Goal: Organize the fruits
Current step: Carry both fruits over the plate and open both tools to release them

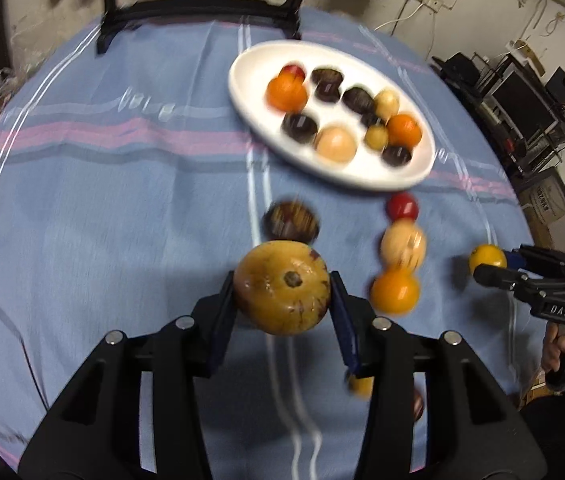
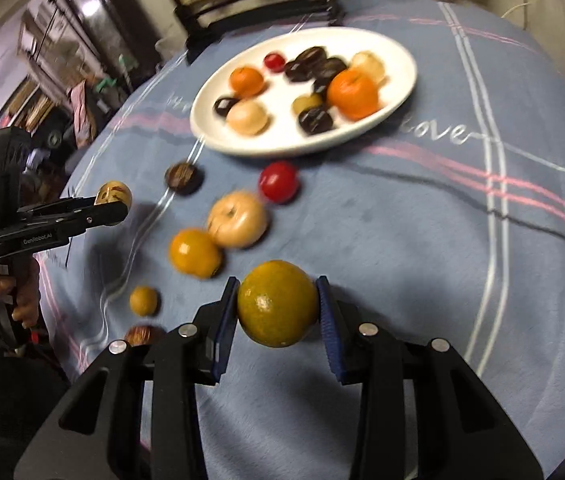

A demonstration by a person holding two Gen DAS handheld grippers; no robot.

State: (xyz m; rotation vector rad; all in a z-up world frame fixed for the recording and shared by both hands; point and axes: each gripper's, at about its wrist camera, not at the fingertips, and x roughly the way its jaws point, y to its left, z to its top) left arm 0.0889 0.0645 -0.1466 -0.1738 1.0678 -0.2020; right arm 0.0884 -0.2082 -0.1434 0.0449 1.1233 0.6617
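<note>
Both hand-held grippers loaded! Left hand-held gripper (image 1: 282,290) clamps a yellow-brown fruit (image 1: 282,288) across its middle, clear of the bench (image 1: 102,220), short of the plate (image 1: 250,56). Right hand-held gripper (image 2: 278,304) pinches a green-yellow citrus (image 2: 278,304), also lifted, nearer than the plate. Both angle steeply down, probably plate-bound.

My left black plastic claw (image 1: 282,292) has dark blue pads; between them sits a round yellow-brown fruit flecked maroon (image 1: 282,292). My right black claw (image 2: 278,306) carries a greenish-yellow round citrus (image 2: 278,306). The cloth (image 2: 422,240) — soft blue, striped pink and white — bears a glossy white oval plate (image 2: 398,92).
</note>
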